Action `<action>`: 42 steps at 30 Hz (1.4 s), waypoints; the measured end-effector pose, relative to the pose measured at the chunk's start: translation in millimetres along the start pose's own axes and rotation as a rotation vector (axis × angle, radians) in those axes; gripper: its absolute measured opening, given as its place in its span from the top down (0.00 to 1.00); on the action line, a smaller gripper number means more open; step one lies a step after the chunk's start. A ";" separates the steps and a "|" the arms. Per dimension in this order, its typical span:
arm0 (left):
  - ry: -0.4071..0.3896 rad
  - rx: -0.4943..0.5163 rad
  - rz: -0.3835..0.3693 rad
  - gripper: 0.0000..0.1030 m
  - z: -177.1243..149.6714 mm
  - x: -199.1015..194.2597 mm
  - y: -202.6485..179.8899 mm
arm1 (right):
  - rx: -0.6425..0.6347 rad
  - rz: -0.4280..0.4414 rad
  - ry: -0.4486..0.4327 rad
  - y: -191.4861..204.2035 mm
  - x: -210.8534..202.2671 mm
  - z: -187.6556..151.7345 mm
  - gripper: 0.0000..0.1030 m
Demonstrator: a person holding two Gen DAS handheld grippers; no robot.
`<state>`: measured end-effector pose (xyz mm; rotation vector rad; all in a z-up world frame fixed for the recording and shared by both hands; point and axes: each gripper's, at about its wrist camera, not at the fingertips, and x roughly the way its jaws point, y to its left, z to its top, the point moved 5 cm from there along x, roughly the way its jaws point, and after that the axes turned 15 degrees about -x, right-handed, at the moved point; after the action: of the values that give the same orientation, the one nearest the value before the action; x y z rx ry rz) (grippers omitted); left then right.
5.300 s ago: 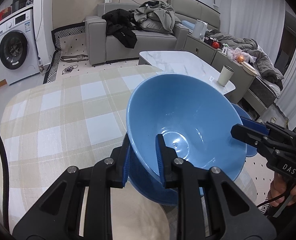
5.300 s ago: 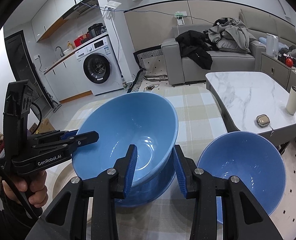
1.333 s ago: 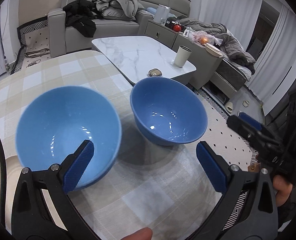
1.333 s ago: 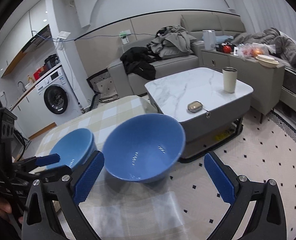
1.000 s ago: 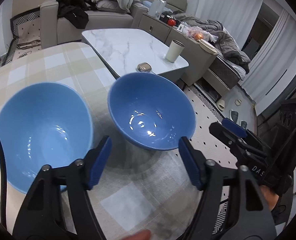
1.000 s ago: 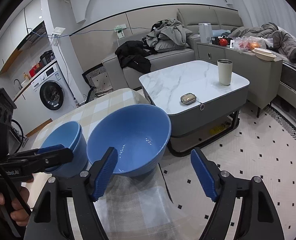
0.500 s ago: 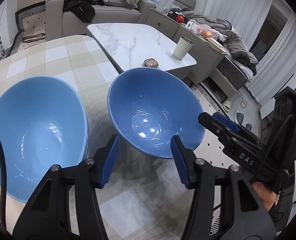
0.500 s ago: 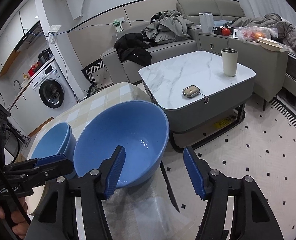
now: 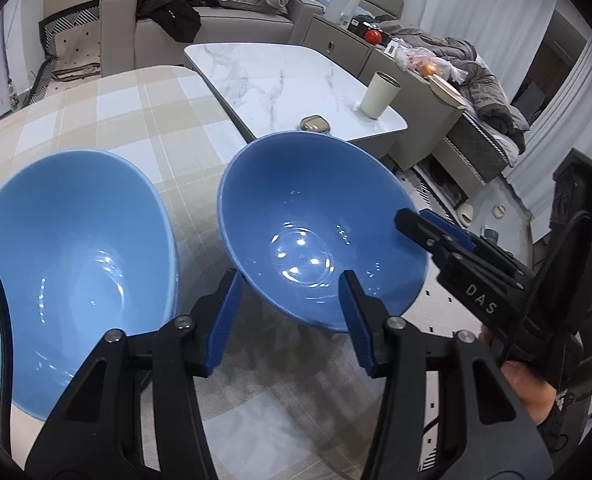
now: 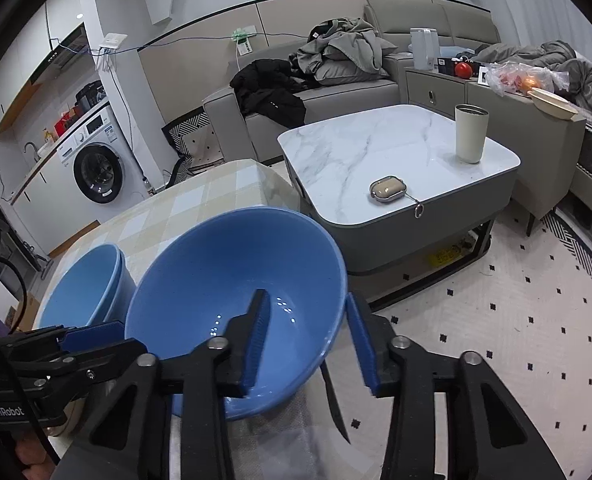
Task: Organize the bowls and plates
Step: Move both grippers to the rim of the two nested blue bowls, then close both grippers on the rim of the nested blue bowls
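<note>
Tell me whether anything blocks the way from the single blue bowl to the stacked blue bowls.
Nothing visible does. The single bowl, its rim between the right tongs, sits beside the stack with only bare checked tablecloth between; the left tongs are open at its near side.

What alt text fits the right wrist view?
The open right gripper straddles the near rim of a blue bowl on a checked table, one finger inside, one outside. Stacked blue bowls and the left gripper sit left.
</note>
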<state>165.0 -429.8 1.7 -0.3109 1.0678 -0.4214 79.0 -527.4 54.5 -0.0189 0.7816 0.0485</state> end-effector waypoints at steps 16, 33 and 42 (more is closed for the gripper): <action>-0.002 0.007 0.035 0.74 4.5 10.8 12.8 | -0.020 -0.023 0.009 -1.4 1.1 -7.2 0.75; -0.013 0.038 0.015 0.74 -2.2 -1.4 9.3 | -0.029 -0.043 -0.002 3.0 -8.5 -9.2 0.75; -0.022 0.042 0.007 0.74 -4.4 -9.3 8.5 | -0.034 -0.047 -0.009 3.0 -11.8 -10.3 0.75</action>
<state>158.8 -418.0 3.1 -0.2739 1.0373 -0.4324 63.2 -525.2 55.4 -0.0696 0.7712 0.0171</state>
